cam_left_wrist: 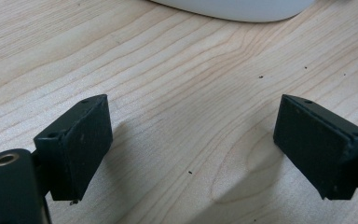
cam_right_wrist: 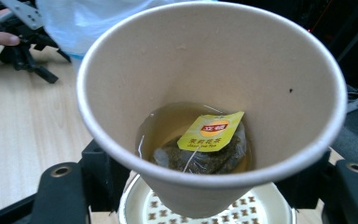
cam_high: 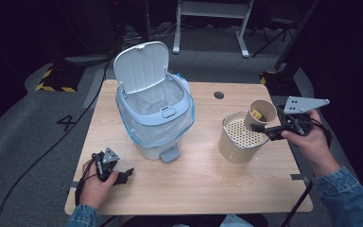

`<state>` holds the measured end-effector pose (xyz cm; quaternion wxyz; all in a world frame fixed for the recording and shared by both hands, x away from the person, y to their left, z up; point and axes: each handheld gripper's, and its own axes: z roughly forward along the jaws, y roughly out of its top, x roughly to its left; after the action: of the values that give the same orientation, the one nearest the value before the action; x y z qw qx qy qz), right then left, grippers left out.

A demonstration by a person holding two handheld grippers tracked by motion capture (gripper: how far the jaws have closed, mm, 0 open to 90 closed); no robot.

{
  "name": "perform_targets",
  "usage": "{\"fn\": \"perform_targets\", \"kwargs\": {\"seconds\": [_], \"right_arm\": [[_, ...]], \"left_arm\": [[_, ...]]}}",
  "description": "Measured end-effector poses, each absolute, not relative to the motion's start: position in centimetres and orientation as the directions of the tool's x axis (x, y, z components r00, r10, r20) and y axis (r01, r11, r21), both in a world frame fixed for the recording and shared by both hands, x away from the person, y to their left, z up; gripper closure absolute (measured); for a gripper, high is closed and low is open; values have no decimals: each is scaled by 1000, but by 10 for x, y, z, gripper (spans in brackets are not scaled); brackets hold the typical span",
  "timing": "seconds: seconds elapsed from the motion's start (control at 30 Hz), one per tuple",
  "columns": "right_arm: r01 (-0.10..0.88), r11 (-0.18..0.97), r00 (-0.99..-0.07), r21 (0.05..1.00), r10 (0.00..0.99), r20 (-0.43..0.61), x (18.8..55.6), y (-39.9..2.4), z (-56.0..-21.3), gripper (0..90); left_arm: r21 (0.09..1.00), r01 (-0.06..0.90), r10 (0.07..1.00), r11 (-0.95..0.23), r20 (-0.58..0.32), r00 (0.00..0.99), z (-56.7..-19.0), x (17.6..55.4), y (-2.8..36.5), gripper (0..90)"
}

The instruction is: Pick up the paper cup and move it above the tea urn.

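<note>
My right gripper is shut on a tan paper cup, held tilted above a beige canister with a perforated strainer top. In the right gripper view the cup holds a little tea and a tea bag with a yellow tag, and the strainer lies just below it. A black finger presses each side of the cup. My left gripper rests on the table at the front left. Its jaws stand open over bare wood with nothing between them.
A white-blue pedal bin with a plastic liner stands at the table's middle left, its lid raised. Its base lies just ahead of the left gripper. A cable hole is at the back. Dark floor and desk legs lie beyond.
</note>
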<state>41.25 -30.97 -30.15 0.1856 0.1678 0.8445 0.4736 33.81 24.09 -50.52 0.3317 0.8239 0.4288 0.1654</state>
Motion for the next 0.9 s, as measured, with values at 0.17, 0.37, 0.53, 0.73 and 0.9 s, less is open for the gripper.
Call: {"fn": "perform_targets", "kwargs": {"seconds": [0.17, 0.37, 0.53, 0.73, 0.9], "right_arm": [[113, 490, -862, 864, 481, -160, 430, -314, -300, 300], [50, 534, -844, 844, 474, -250, 444, -316, -301, 302], [-33, 601, -809, 798, 453, -375, 445, -314, -304, 306], [-162, 757, -722, 634, 347, -598, 439, -307, -308, 312], [-202, 844, -659, 498, 259, -706, 435, -304, -313, 314]], "left_arm": [[688, 597, 816, -413, -12, 578, -505, 338, 241, 118], [688, 597, 816, -412, -12, 578, -505, 338, 241, 118], [688, 597, 816, -412, -12, 578, -505, 338, 241, 118], [688, 597, 816, -413, -12, 578, -505, 338, 241, 118], [688, 597, 816, -413, -12, 578, -505, 338, 241, 117]]}}
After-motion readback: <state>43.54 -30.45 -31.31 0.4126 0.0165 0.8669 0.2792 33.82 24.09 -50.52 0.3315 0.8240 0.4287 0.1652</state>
